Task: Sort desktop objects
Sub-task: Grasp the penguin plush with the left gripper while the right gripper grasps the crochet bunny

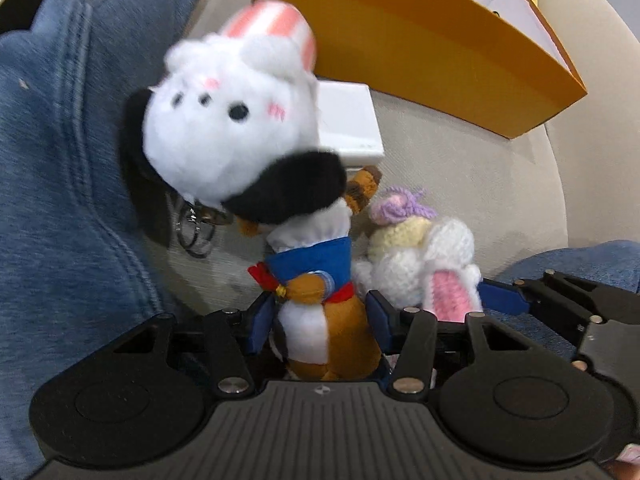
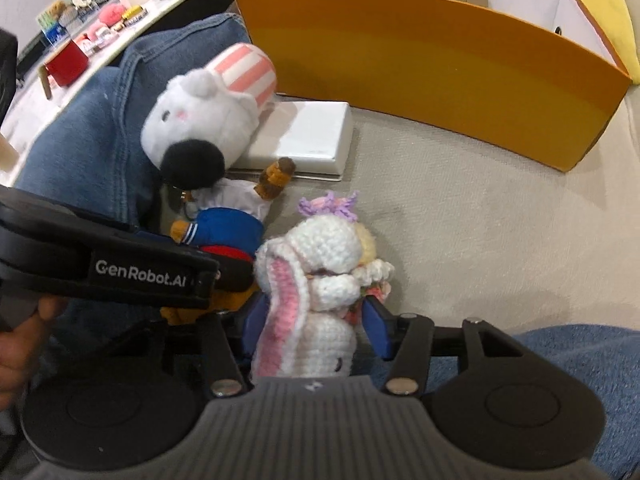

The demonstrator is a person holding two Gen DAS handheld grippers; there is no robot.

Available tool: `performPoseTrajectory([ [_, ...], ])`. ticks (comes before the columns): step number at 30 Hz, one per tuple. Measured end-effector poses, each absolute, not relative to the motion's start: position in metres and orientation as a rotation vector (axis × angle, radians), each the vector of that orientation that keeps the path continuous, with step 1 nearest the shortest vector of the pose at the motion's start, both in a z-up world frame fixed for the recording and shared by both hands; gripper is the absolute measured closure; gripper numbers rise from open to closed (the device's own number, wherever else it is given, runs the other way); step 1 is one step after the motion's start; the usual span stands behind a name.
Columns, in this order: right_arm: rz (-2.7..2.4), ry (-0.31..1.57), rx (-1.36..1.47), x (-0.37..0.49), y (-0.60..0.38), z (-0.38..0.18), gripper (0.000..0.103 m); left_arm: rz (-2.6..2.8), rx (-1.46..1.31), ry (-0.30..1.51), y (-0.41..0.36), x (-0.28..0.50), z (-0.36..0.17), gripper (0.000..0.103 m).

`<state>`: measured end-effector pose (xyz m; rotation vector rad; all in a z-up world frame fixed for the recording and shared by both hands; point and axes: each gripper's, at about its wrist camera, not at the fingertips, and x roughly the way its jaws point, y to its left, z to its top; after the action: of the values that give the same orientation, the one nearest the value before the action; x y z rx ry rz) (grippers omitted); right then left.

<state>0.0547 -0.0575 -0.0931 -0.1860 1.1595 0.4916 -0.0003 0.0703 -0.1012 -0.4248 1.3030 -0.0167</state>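
Note:
My left gripper (image 1: 320, 320) is shut on a brown plush in a blue sailor top (image 1: 320, 276); it also shows in the right wrist view (image 2: 224, 228). A white plush with a pink striped hat and black ears (image 1: 232, 120) hangs by a keyring from it, also seen in the right wrist view (image 2: 200, 120). My right gripper (image 2: 316, 320) is shut on a white crocheted rabbit (image 2: 320, 280) with pink ears and a purple bow; the rabbit also shows in the left wrist view (image 1: 424, 264).
An orange storage box (image 2: 432, 68) with items inside stands at the back on a beige cushion (image 2: 500, 220). A white flat box (image 2: 312, 136) lies before it. Jeans-clad legs (image 1: 60, 160) flank the toys. A cluttered table (image 2: 88, 36) is far left.

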Motion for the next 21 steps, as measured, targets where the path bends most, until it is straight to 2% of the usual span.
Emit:
performPoseTrajectory([
  [2,0.477,1.169,-0.208,0.055,-0.057,-0.1,0.045,-0.019,-0.416,1.305,0.068,0.0,-0.103,0.046],
  [4,0.5,1.203,-0.169,0.058,-0.06,-0.109,0.052,-0.025,-0.416,1.3,0.069,0.0,-0.103,0.048],
  [8,0.499,1.207,-0.136,0.061,-0.065,-0.115,0.054,-0.04,-0.432,1.289,0.072,-0.004,-0.104,0.053],
  [15,0.515,1.193,-0.089,0.062,-0.079,-0.106,0.057,-0.052,-0.422,1.25,0.073,-0.018,-0.089,0.057],
  [21,0.47,1.165,-0.044,0.063,-0.104,-0.09,0.057,-0.109,-0.414,1.178,0.066,-0.033,-0.056,0.057],
])
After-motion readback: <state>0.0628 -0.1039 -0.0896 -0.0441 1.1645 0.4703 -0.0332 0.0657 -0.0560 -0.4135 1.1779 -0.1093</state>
